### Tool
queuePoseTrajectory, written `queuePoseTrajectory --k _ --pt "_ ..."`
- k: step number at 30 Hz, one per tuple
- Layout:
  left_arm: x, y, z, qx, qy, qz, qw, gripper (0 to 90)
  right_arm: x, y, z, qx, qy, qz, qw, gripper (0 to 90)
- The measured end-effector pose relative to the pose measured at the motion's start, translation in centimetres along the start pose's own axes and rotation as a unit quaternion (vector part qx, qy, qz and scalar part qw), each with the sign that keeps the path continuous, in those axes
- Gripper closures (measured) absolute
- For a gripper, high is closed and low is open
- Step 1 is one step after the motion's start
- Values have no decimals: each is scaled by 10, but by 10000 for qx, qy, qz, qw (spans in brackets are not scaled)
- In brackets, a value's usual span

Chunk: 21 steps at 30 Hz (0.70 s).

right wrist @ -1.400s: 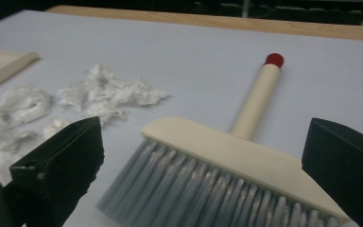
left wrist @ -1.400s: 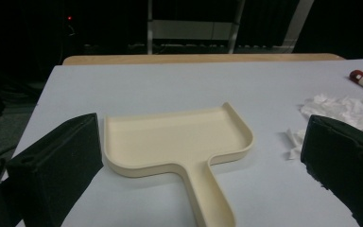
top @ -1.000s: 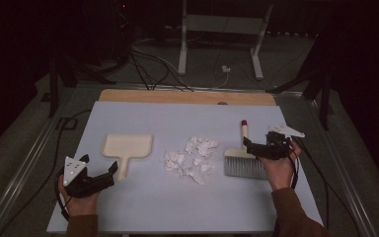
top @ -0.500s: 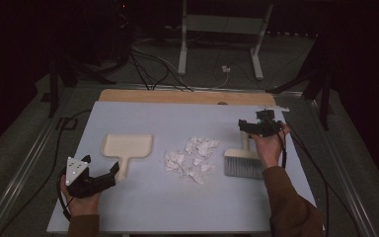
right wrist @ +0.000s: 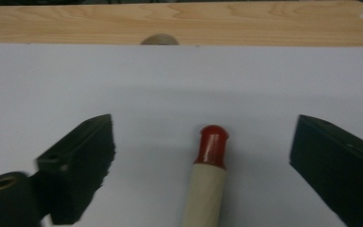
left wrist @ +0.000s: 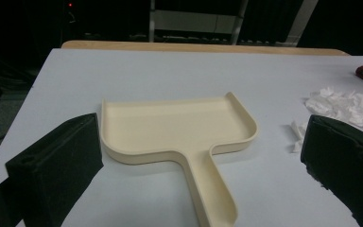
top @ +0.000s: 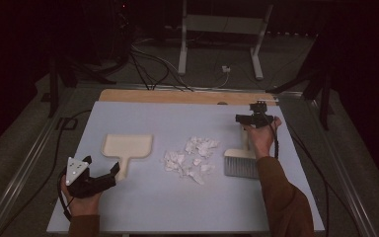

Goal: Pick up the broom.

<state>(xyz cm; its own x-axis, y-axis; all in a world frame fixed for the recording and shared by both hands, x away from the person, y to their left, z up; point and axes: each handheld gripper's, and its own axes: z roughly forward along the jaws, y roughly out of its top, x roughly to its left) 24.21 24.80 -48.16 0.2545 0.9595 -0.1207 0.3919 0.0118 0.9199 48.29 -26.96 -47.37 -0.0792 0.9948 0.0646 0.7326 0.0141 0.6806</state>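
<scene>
Table (top: 143,207): pale sheet over a wooden board (top: 177,96), whose bare strip runs along the far edge.
Dustpan (top: 127,148): cream, flat on the sheet, left of centre, handle toward the person.
Brush (top: 241,165): bristle head near the right forearm; red-tipped handle (right wrist: 211,156) points away.
Paper scraps (top: 192,158): white heap between dustpan and brush.
Left gripper (top: 111,173): unchanged, just beside the dustpan handle's end, jaws wide, nothing held.
Right gripper (top: 241,118): has moved farther from the person, now above the handle's red end; jaws wide, straddling it without touching.
</scene>
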Motion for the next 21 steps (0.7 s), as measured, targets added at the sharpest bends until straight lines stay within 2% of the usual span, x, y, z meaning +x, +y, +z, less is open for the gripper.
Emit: queuePoseTrajectory --k 1,7,12,13,15,19,21 --pt "0 0 0 -1 -1 1 10000 5 0 0 0 0 0 0 10000 117" --pt "2 0 -2 -34 -8 -60 10000 5 -2 -3 24 401 -72 268 9988 306" --pt "4 -1 -4 -55 5 -120 9999 5 3 -11 39 601 -189 370 9973 508" --pt "4 -1 -4 -53 10 -118 9999 5 5 -12 41 624 -260 369 9970 557" --pt "4 -1 -4 -53 9 -112 9999 5 10 -13 41 630 -556 155 9963 662" --pt "3 -1 -4 -41 12 -104 9999 5 9 -12 39 663 -392 229 9968 680" --pt "2 -1 -4 -27 10 -113 9999 5 11 -14 35 572 -387 107 9976 682"
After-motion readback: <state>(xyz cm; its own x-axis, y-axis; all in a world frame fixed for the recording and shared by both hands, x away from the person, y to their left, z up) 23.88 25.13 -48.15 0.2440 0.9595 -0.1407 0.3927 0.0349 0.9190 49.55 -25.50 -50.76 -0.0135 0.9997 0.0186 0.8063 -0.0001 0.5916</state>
